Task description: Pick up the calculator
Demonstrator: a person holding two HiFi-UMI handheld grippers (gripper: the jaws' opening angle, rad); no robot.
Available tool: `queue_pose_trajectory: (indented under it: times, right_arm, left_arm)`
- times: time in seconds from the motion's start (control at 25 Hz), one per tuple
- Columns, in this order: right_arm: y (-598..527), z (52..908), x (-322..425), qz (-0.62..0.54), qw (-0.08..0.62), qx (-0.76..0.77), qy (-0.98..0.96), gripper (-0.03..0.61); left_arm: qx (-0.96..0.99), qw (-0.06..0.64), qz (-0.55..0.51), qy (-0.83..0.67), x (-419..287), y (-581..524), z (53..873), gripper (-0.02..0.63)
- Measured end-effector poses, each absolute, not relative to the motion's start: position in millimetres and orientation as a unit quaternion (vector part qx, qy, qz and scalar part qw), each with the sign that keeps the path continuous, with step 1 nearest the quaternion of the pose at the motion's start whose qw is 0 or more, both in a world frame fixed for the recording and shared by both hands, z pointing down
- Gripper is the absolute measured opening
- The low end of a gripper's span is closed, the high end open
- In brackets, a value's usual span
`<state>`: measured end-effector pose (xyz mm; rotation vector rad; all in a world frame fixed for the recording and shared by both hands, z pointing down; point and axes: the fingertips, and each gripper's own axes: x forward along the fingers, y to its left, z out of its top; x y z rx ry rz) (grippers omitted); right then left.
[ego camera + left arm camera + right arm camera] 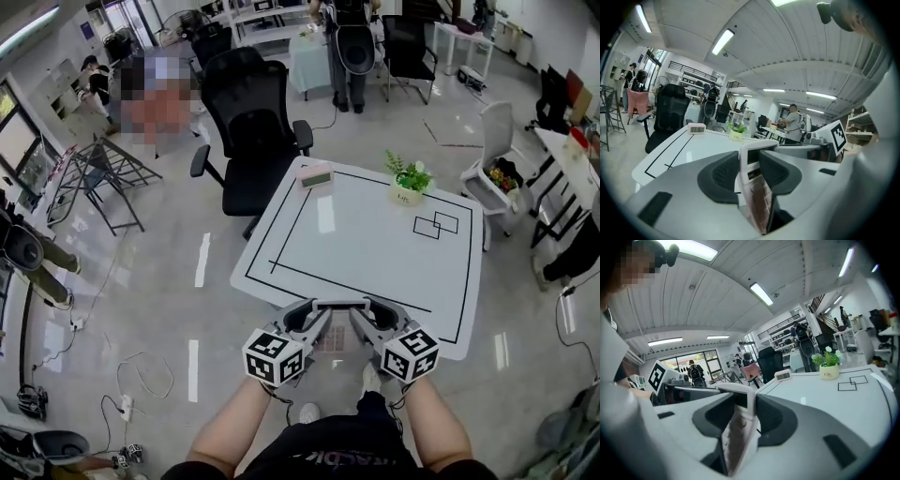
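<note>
The calculator (335,328), pale pink with rows of keys, hangs in the air just before the white table's (375,246) near edge. Both grippers hold it, one at each side. My left gripper (316,317) is shut on its left edge, and my right gripper (364,319) is shut on its right edge. In the left gripper view the calculator (755,190) stands on edge between the dark pads of that gripper (753,161). In the right gripper view the calculator (737,432) is likewise clamped in that gripper (747,405).
On the table's far side stand a small digital clock (315,175) and a potted plant (410,184). A black office chair (249,131) is behind the table, a white chair (495,167) to its right. People stand further back. Cables lie on the floor at left.
</note>
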<state>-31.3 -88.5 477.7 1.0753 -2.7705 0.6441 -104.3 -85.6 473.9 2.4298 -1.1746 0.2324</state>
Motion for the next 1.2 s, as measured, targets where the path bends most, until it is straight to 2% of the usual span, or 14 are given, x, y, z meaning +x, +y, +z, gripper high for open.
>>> queue_pose_trajectory:
  times: [0.6, 1.2]
  right_arm:
    - [57.0, 461.4, -14.9, 0.194, 0.037, 0.493, -0.847, 0.147]
    - [117.8, 440.3, 24.6, 0.180, 0.032, 0.461, -0.869, 0.146]
  left_arm:
    - [0.934, 0.197, 0.086, -0.286, -85.9, 38.4, 460.4, 0.138]
    - [0.925, 0.182, 0.079, -0.324, -48.0, 104.4, 438.1, 0.138]
